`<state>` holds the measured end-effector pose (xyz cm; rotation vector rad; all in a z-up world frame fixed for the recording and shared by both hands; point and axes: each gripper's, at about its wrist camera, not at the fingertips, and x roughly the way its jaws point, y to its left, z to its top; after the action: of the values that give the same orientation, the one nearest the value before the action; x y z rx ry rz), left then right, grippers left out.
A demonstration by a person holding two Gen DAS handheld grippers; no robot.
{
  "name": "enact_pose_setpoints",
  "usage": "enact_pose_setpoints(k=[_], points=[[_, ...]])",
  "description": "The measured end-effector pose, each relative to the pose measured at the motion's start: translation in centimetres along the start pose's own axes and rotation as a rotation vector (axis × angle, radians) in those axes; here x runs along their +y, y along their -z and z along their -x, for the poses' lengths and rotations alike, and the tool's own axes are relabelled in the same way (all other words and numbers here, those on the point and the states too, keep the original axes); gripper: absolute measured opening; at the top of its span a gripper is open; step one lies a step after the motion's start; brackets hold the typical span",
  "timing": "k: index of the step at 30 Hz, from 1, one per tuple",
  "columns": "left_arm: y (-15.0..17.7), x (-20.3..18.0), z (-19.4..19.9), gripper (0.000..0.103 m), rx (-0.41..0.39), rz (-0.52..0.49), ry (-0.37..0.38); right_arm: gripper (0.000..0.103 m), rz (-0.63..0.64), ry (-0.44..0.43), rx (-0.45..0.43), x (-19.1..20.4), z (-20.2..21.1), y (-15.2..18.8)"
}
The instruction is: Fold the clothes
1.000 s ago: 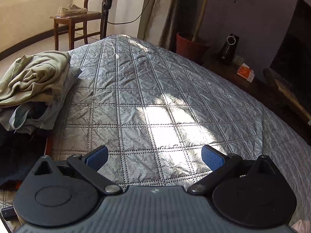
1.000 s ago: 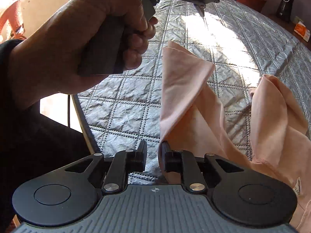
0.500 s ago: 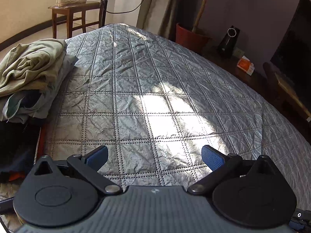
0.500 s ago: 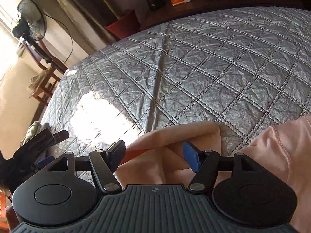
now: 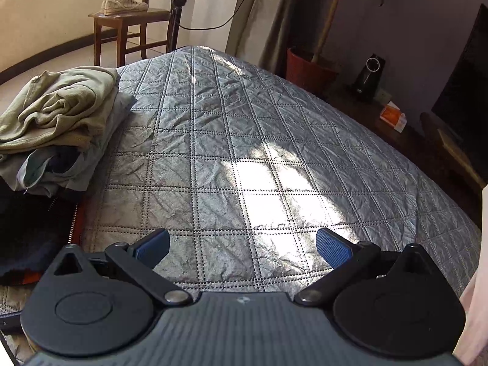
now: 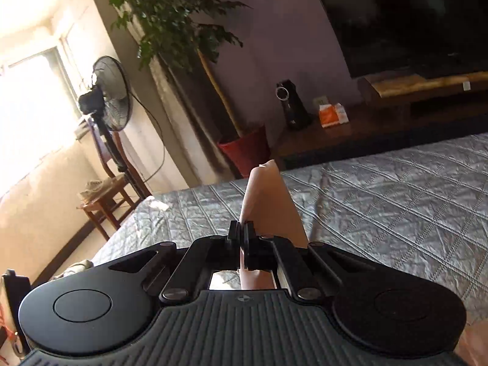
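My right gripper [image 6: 244, 238] is shut on a fold of the peach-pink garment [image 6: 270, 201], which sticks up above the grey quilted bed [image 6: 396, 207]. The rest of the garment hangs below, out of view. An edge of it shows at the right of the left wrist view [image 5: 475, 305]. My left gripper [image 5: 242, 245] is open and empty, low over the quilt [image 5: 244, 140], with nothing between its blue pads [image 5: 331, 248].
A pile of clothes [image 5: 58, 119], olive on top, lies on the bed's left side, above a dark bag [image 5: 27, 231]. Beyond the bed are a chair with shoes [image 5: 125, 15], a standing fan [image 6: 106, 97], a potted plant [image 6: 244, 149] and a TV stand [image 6: 411, 116].
My right gripper has shut on the peach garment and lifted it, tilting up to face the room. My left gripper stays open and has shifted only slightly over the quilt.
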<state>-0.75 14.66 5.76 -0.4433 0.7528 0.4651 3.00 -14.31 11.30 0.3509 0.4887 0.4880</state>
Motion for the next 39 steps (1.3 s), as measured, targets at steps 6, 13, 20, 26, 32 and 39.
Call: enact_pose_setpoints(k=[6, 13, 20, 26, 32, 39], points=[[-0.3, 0.9, -0.3, 0.102, 0.014, 0.034, -0.013, 0.031, 0.096, 0.005, 0.230, 1.2, -2.2, 1.8], [-0.3, 0.9, -0.4, 0.102, 0.029, 0.034, -0.007, 0.059, -0.060, 0.331, 0.373, -5.0, -0.3, 5.1], [-0.1, 0.7, -0.6, 0.102, 0.041, 0.019, -0.013, 0.087, 0.163, 0.225, 0.531, -0.7, -2.3, 9.9], [0.1, 0.2, -1.0, 0.102, 0.064, -0.003, 0.001, 0.071, 0.004, 0.238, 0.384, -3.7, 3.4, 7.2], [0.4, -0.3, -1.2, 0.102, 0.076, -0.025, 0.014, 0.074, -0.285, 0.639, 0.210, -16.7, 11.1, 4.5], [0.8, -1.1, -1.6, 0.102, 0.090, -0.059, 0.017, 0.073, -0.410, 0.584, 0.250, -22.6, 11.6, 4.8]])
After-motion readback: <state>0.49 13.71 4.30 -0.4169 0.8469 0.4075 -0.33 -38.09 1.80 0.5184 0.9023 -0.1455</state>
